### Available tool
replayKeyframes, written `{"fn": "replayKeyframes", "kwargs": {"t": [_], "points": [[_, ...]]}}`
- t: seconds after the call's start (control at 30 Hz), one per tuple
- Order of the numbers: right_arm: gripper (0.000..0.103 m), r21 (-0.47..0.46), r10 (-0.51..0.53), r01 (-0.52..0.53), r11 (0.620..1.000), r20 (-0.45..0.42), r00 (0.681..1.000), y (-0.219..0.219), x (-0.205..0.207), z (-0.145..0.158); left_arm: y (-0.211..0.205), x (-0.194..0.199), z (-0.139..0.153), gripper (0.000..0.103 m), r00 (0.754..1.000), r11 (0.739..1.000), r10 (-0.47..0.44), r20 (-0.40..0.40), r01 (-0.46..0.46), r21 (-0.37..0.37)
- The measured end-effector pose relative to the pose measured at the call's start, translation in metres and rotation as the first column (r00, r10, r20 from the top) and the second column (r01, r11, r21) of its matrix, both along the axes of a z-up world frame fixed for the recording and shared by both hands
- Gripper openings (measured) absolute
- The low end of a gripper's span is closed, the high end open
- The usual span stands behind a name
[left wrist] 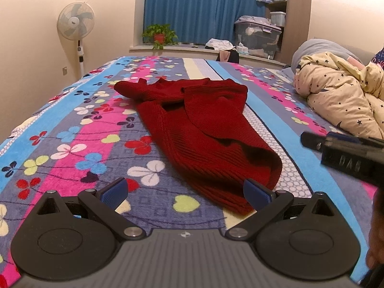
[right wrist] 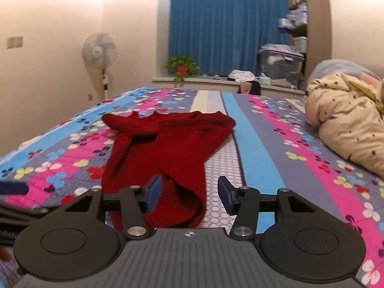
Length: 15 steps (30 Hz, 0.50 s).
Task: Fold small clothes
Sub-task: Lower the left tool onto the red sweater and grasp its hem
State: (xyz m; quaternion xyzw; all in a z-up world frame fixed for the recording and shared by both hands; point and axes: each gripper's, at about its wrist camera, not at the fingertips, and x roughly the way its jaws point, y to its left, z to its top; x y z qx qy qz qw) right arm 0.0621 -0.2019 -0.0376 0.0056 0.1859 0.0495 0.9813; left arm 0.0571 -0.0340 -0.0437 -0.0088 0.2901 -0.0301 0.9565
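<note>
Two claws hovered at the near hem of a red knitted garment on a bed.

The left claw point(left wrist: 184, 193) stood wide open, its right pad over the garment's hem at about 5 o'clock in its view, nothing gripped. The right claw point(right wrist: 189, 195) was partly open, the hem between its blue pads point(right wrist: 154, 193) but not pinched. The red sweater point(left wrist: 204, 129) lay crumpled lengthwise on the flowered bedspread point(left wrist: 72, 129). A star-print quilt point(left wrist: 340, 91) sat at 3 o'clock; fan point(left wrist: 75, 21), potted plant point(left wrist: 159, 34) and blue curtain point(left wrist: 204, 7) at 12.
</note>
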Motion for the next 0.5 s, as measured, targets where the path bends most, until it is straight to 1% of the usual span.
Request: {"fn": "replayKeyframes", "kwargs": {"t": [0.07, 0.1, 0.13, 0.17, 0.2, 0.23, 0.27, 0.3, 0.37, 0.4, 0.5], "points": [[0.053, 0.034, -0.017, 0.018, 0.999, -0.008, 1.000, -0.005, 0.002, 0.001, 0.000, 0.001, -0.003, 0.101, 1.000, 1.000, -0.003, -0.007, 0.003, 0.003], [0.053, 0.048, -0.025, 0.026, 0.999, -0.010, 1.000, -0.008, 0.004, 0.001, 0.000, 0.001, -0.004, 0.098, 1.000, 1.000, -0.005, -0.011, 0.005, 0.005], [0.056, 0.062, -0.031, 0.032, 0.998, -0.017, 0.999, -0.010, 0.005, 0.001, -0.002, 0.001, -0.007, 0.095, 1.000, 1.000, -0.016, -0.018, 0.016, 0.007], [0.062, 0.064, -0.039, 0.041, 0.997, -0.030, 0.999, -0.009, 0.006, 0.001, -0.003, 0.001, -0.008, 0.086, 0.999, 1.000, -0.025, -0.022, 0.025, 0.008], [0.064, 0.070, -0.050, 0.052, 0.996, -0.033, 0.998, -0.010, 0.008, 0.001, -0.005, 0.001, -0.011, 0.076, 0.999, 0.999, -0.041, -0.026, 0.041, 0.013], [0.067, 0.080, -0.057, 0.059, 0.995, -0.032, 0.998, -0.011, 0.009, 0.002, -0.006, 0.001, -0.012, 0.071, 0.998, 0.999, -0.049, -0.027, 0.050, 0.015], [0.067, 0.074, -0.059, 0.061, 0.995, -0.032, 0.998, -0.012, 0.010, 0.002, -0.008, 0.001, -0.014, 0.061, 0.997, 0.997, -0.068, -0.028, 0.069, 0.020], [0.067, 0.024, -0.062, 0.063, 0.998, -0.033, 0.998, -0.010, 0.009, 0.004, -0.009, 0.001, -0.015, 0.055, 0.996, 0.996, -0.081, -0.030, 0.082, 0.021], [0.067, 0.036, -0.065, 0.067, 0.997, -0.040, 0.997, -0.012, 0.011, 0.006, -0.011, 0.004, -0.019, 0.049, 0.992, 0.993, -0.114, -0.048, 0.115, 0.011], [0.067, 0.037, -0.072, 0.074, 0.997, -0.047, 0.996, -0.013, 0.012, 0.007, -0.011, 0.007, -0.021, 0.047, 0.990, 0.992, -0.124, -0.063, 0.125, 0.006], [0.067, 0.066, -0.103, 0.107, 0.992, -0.074, 0.992, -0.021, 0.019, 0.009, -0.007, 0.022, -0.023, 0.047, 0.990, 0.994, -0.111, -0.091, 0.112, 0.005]]}}
